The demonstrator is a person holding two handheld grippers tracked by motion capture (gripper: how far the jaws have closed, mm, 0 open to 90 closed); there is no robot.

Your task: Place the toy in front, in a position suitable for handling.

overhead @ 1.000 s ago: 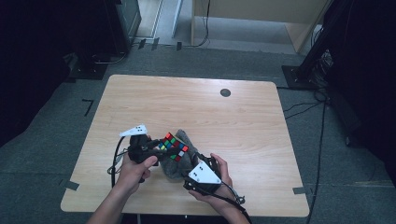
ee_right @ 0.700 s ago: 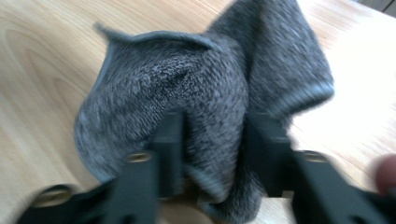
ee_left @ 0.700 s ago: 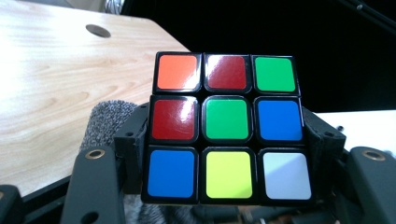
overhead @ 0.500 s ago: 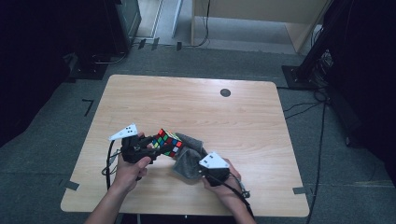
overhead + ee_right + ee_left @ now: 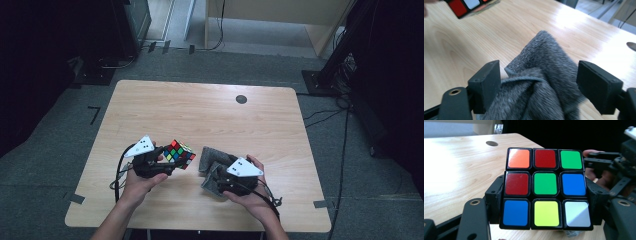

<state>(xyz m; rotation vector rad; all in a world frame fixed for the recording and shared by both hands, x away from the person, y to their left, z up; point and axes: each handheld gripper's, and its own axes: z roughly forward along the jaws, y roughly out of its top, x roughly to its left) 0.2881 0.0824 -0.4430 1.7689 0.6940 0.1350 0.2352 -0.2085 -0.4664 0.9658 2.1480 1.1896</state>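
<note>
A scrambled Rubik's cube [image 5: 179, 153] hangs just above the wooden table [image 5: 210, 115], near its front left. My left gripper [image 5: 175, 160] is shut on it, one jaw on each side. In the left gripper view the cube [image 5: 545, 187] faces the camera, squeezed between the left gripper [image 5: 545, 203] jaws. To its right lies a crumpled grey cloth [image 5: 215, 157]. My right gripper [image 5: 214, 172] straddles it. Its jaws have just been opening, and in the right gripper view the cloth [image 5: 544, 67] sits loose between the wide right gripper [image 5: 539, 83] jaws. A corner of the cube [image 5: 466, 6] shows at top left.
A small dark round mark [image 5: 241, 99] sits on the table towards the far right. The table's front edge runs just below both hands. Cables trail from both grippers, and dark equipment and stands ring the table on the grey floor.
The cube and the cloth were together a second ago and now lie apart. My left gripper carried the cube left, and my right gripper drew right with the cloth.
</note>
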